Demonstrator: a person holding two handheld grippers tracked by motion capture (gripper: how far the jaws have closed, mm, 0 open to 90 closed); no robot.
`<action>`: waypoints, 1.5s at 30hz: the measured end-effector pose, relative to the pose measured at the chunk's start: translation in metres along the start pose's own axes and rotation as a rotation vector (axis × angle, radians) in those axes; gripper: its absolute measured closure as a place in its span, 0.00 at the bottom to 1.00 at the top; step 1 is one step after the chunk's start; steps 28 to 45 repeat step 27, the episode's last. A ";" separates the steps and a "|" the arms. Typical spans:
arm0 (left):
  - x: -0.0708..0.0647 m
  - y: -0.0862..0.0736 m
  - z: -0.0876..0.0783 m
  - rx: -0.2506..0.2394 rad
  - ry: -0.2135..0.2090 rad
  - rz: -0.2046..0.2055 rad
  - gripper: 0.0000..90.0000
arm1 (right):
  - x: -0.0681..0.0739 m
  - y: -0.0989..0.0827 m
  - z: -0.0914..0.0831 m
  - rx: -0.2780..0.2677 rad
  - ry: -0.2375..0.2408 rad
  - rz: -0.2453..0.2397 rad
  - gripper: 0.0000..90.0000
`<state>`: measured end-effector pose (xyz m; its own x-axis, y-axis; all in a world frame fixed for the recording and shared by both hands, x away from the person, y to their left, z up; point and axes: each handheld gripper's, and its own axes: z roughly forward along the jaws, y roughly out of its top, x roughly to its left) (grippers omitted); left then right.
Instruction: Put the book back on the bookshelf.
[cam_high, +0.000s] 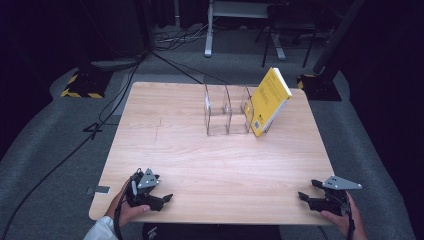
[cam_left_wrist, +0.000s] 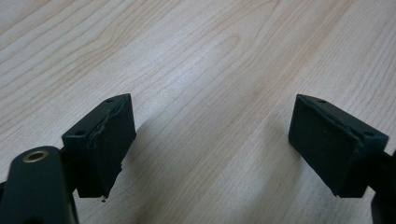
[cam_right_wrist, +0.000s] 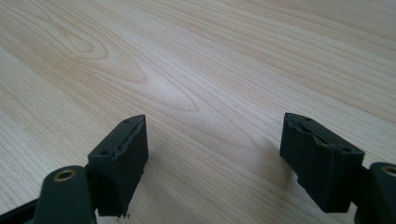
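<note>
Yellow book (cam_high: 269, 101) leans in clear divider rack's (cam_high: 226, 116) rightmost slot.

Wooden table (cam_high: 200, 165), clear divider rack (cam_high: 227, 116), yellow book (cam_high: 269, 101) leaning on it

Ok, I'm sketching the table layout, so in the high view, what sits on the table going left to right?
Left hand-held gripper at the near edge → clear acrylic divider rack toward the far side → yellow book leaning against the rack's right end → right hand-held gripper at the near right edge.
</note>
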<state>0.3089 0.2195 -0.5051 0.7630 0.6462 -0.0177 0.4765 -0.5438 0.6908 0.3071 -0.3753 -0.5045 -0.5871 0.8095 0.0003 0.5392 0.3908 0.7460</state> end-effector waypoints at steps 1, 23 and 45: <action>0.000 0.000 0.000 0.001 0.000 0.000 0.17 | 0.000 0.000 0.000 0.000 0.000 0.001 0.27; 0.002 0.002 0.001 0.003 0.002 0.008 0.16 | 0.000 0.000 0.000 0.000 -0.013 0.007 0.27; 0.001 0.001 0.001 0.005 0.002 0.003 0.16 | 0.001 -0.001 -0.001 -0.002 -0.015 0.010 0.27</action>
